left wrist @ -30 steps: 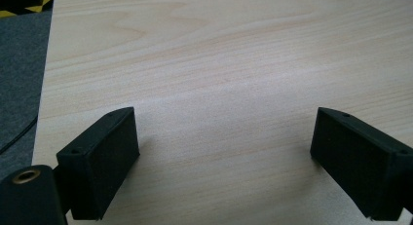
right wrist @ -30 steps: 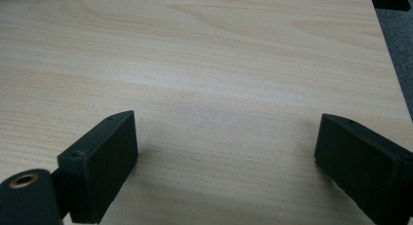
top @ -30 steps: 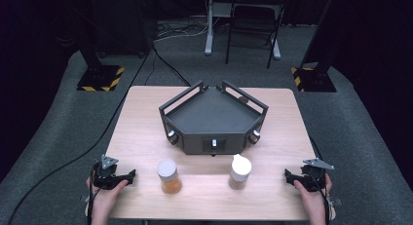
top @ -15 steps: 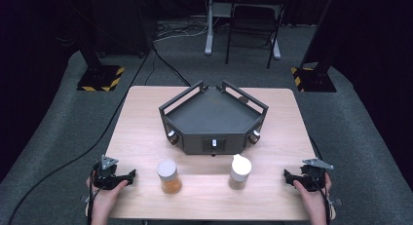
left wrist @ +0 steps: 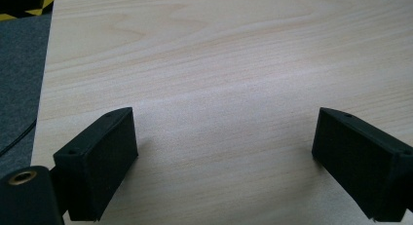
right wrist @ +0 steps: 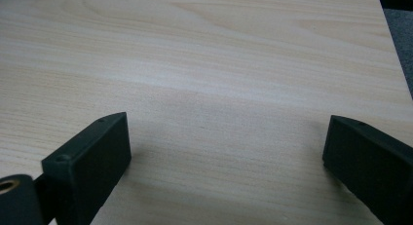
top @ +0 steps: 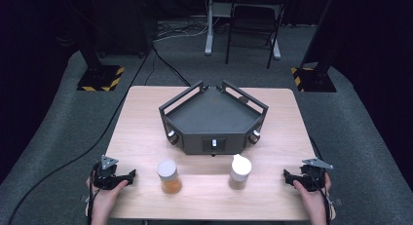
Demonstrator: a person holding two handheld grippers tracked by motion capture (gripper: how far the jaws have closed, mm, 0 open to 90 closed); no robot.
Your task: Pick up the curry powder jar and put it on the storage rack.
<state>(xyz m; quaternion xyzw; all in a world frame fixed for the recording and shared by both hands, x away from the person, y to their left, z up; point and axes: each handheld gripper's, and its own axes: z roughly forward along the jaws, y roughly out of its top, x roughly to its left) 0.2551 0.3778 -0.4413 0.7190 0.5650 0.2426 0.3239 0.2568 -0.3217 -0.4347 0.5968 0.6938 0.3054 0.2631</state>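
Observation:
Two small jars stand near the table's front edge: one with a flat white lid and orange contents point(top: 169, 176), one with a white cap and brownish contents point(top: 239, 171). My left gripper point(top: 129, 175) rests on the table left of the orange jar, pointing toward it; in the left gripper view the left gripper point(left wrist: 224, 157) is open over bare wood. My right gripper point(top: 287, 175) rests right of the capped jar. In the right gripper view the right gripper point(right wrist: 226, 157) is open, its jaws have just been opening, and nothing lies between them.
A black angular tray with raised rails point(top: 214, 143) sits at the table's middle, behind the jars. The wooden table point(top: 141, 118) has bare surface to either side of the tray. Stands, cables and a chair are on the floor beyond.

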